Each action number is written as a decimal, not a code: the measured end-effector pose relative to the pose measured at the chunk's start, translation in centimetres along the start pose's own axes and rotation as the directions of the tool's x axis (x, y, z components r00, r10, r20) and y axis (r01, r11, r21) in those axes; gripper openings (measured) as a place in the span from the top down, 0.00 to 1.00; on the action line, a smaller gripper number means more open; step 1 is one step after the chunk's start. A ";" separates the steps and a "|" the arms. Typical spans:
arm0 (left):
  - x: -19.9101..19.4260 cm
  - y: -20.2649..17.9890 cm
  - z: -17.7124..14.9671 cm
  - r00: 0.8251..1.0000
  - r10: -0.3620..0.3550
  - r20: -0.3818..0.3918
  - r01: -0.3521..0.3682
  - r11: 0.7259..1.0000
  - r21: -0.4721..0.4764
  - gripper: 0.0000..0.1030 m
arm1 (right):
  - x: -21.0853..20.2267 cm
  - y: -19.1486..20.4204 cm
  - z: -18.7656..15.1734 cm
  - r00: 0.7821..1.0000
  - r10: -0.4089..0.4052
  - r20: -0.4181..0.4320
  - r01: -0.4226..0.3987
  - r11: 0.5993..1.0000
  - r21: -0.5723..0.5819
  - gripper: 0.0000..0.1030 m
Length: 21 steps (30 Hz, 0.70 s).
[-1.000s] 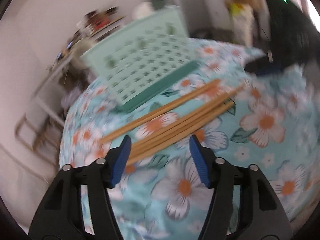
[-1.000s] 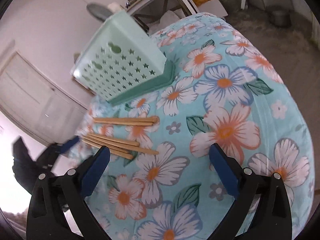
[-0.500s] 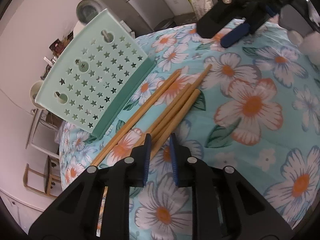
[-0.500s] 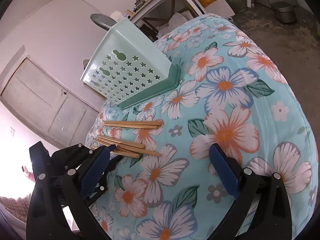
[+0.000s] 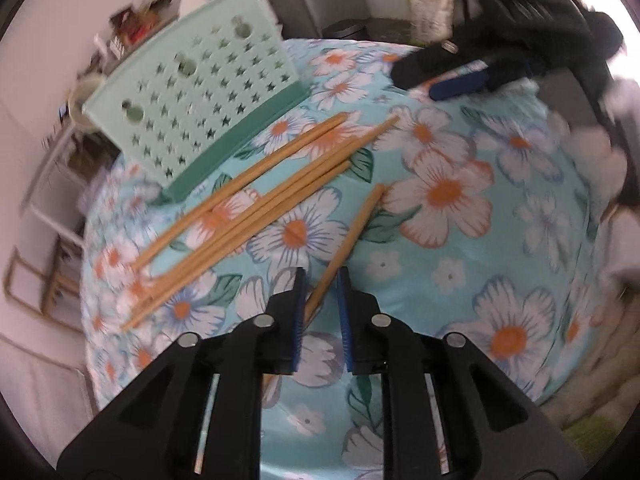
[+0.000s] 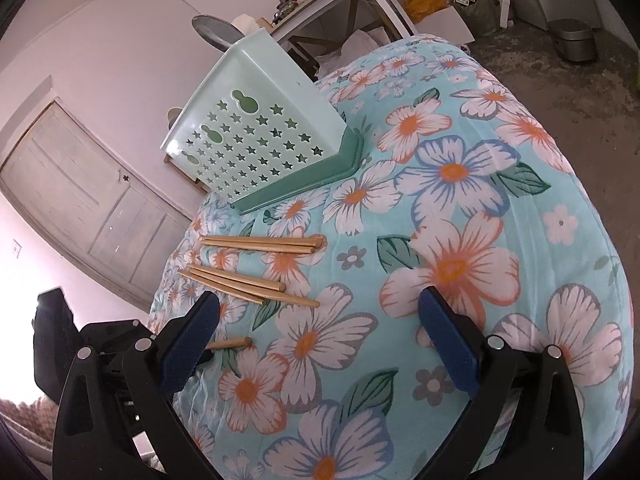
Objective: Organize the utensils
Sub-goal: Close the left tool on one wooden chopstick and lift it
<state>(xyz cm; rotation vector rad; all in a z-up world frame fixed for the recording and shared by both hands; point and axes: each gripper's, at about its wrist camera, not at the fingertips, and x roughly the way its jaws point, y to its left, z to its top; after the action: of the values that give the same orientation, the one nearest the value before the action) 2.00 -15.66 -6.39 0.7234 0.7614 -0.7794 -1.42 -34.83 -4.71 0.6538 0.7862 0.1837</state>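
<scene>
Wooden and pale, the single chopstick (image 5: 347, 240) sits pinched near its lower end between the narrowly set jaws of your left gripper (image 5: 321, 292), which have just been closing on it; its long axis runs up and slightly right, away from you, over the floral tablecloth (image 5: 500, 280), apart from the other chopsticks (image 5: 256, 204) lying to its left. Your mint star-punched utensil holder (image 5: 200, 100) stands beyond those, up and left, so the left hand is the nearer one. Your right gripper (image 6: 320, 340) hangs with jaws wide apart, empty. A yellow-and-white bag (image 5: 430, 4) behind carries print too blurred to read
</scene>
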 end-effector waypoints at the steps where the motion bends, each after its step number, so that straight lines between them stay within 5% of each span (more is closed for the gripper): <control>1: 0.1 0.3 0.2 1.000 -0.021 -0.007 0.021 0.999 -0.026 0.81 | 0.0 0.0 0.0 1.000 0.000 0.002 0.000 1.000 0.000 0.06; 9: 2.3 2.7 1.4 0.986 -0.163 -0.019 0.156 0.968 -0.198 0.79 | 0.0 0.3 -0.3 0.999 -0.020 0.035 0.020 1.000 -0.003 0.06; 15: 2.4 2.9 1.3 0.987 -0.158 -0.014 0.150 0.957 -0.248 0.79 | 0.0 0.2 -0.1 0.999 -0.020 0.027 0.020 1.000 0.013 0.06; 21: 1.3 5.3 0.1 0.983 -0.180 0.029 0.176 0.893 -0.415 0.89 | -0.1 0.1 -0.1 0.999 -0.015 0.032 0.014 1.000 0.022 0.06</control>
<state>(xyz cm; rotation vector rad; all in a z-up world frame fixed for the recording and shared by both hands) 7.00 -13.53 -5.93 0.2736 0.9759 -0.7444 -1.57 -34.76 -4.68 0.6704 0.7628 0.1510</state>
